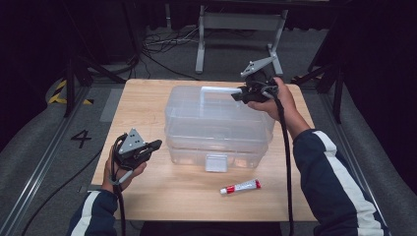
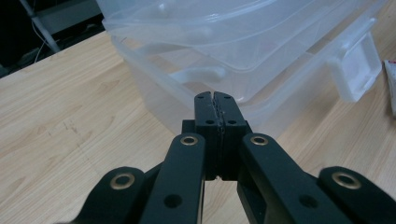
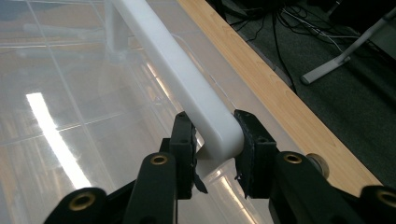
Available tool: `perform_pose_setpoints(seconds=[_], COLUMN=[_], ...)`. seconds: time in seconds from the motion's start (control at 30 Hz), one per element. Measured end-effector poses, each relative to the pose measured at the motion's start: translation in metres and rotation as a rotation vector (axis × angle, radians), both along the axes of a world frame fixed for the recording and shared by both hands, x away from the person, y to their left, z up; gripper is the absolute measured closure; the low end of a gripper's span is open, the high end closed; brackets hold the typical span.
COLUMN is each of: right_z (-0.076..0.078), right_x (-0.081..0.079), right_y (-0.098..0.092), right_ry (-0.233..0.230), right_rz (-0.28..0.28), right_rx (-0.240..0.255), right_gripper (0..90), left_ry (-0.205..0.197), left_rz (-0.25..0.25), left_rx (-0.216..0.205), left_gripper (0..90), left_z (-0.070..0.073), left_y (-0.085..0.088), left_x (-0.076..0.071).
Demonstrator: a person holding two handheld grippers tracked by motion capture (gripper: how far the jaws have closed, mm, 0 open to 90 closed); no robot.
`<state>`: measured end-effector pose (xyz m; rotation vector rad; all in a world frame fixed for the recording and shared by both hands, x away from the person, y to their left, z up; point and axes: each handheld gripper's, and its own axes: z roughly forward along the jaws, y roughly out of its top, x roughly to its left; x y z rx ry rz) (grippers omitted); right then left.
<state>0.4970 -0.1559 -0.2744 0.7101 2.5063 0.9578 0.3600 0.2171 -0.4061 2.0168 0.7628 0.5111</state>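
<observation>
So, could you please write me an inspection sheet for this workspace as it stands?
Surface: wooden table, flat and bare around the box.
Job's things: clear box mid-table, lid on; its white handle stands upright.
Clutter: red-and-white tube lying in front of the box.
Grippers: right gripper shut on the handle's end; left gripper shut on nothing, beside the box's left front.
Cables: one black cable trails along the right arm, another loops at the left hand; more on the floor behind.
Surroundings: grey floor, grey stand behind, floor mark 4 at left.
</observation>
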Motion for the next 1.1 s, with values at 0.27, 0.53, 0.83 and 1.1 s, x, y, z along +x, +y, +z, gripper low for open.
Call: perform_pose_setpoints(seconds=[0.27,0.53,0.83,1.1], right_z=[0.000,0.000,-0.003,0.000], right_x=[0.001,-0.001,-0.005,-0.012], right_y=[0.000,0.000,0.000,-0.006], right_ry=[-0.004,-0.009,-0.019,-0.049], right_rz=[-0.004,0.001,0.012,0.006], right_rx=[0.003,-0.005,-0.009,0.003], right_gripper=[70.7,70.6,70.6,65.6], left_ry=[0.011,0.010,0.006,0.009], left_rz=[-0.013,-0.027,-0.016,-0.020], left_rx=[-0.031,-0.038,-0.060,-0.050], left_gripper=[89.9,89.9,89.9,89.9], left_z=[0.000,0.001,0.002,0.002], left_y=[-0.005,-0.015,-0.017,-0.020], left_x=[0.004,0.008,0.011,0.011])
